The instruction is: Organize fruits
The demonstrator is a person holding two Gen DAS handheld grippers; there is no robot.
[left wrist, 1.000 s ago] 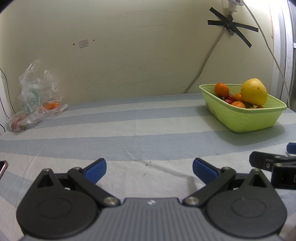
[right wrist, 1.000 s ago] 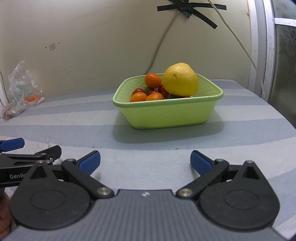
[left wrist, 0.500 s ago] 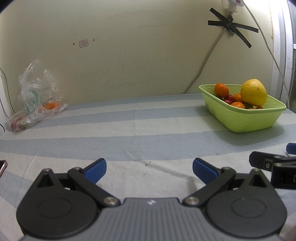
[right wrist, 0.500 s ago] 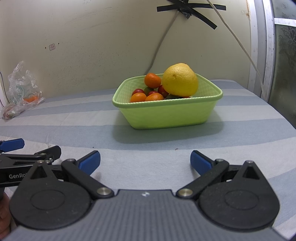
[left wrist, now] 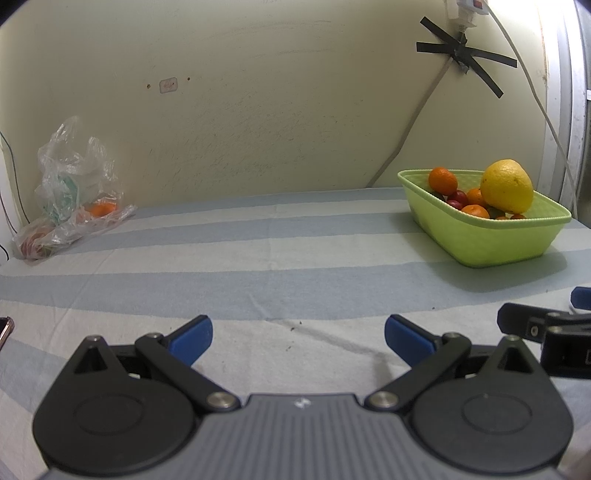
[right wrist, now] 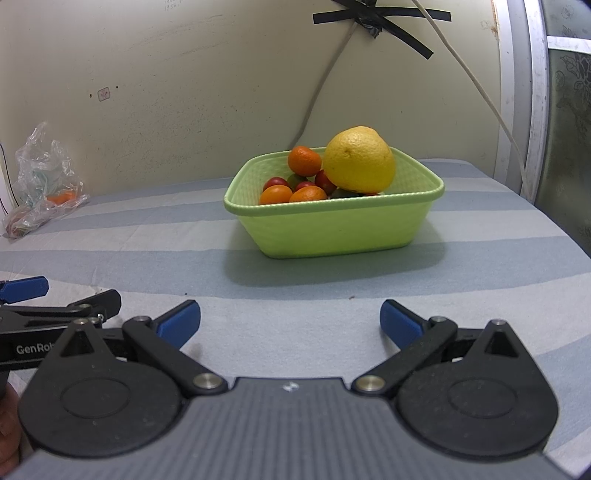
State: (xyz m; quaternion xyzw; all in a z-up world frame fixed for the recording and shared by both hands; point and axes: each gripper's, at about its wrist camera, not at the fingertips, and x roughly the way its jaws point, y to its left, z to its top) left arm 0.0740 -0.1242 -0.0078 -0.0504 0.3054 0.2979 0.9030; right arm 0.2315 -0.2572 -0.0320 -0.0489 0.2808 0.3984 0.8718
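Note:
A light green basket (right wrist: 332, 229) (left wrist: 491, 240) stands on the striped cloth near the wall. In it lie a big yellow citrus fruit (right wrist: 359, 159) (left wrist: 508, 185), several small oranges (right wrist: 303, 160) and dark red fruits (right wrist: 277, 182). My right gripper (right wrist: 290, 325) is open and empty, low over the cloth, a short way in front of the basket. My left gripper (left wrist: 297, 338) is open and empty too, with the basket far off to its right. Each gripper shows at the edge of the other's view.
A crumpled clear plastic bag (left wrist: 70, 195) (right wrist: 40, 188) holding an orange and other items lies at the far left by the wall. A taped cable (right wrist: 369, 22) runs down the wall behind the basket. A window frame (right wrist: 532, 110) borders the right side.

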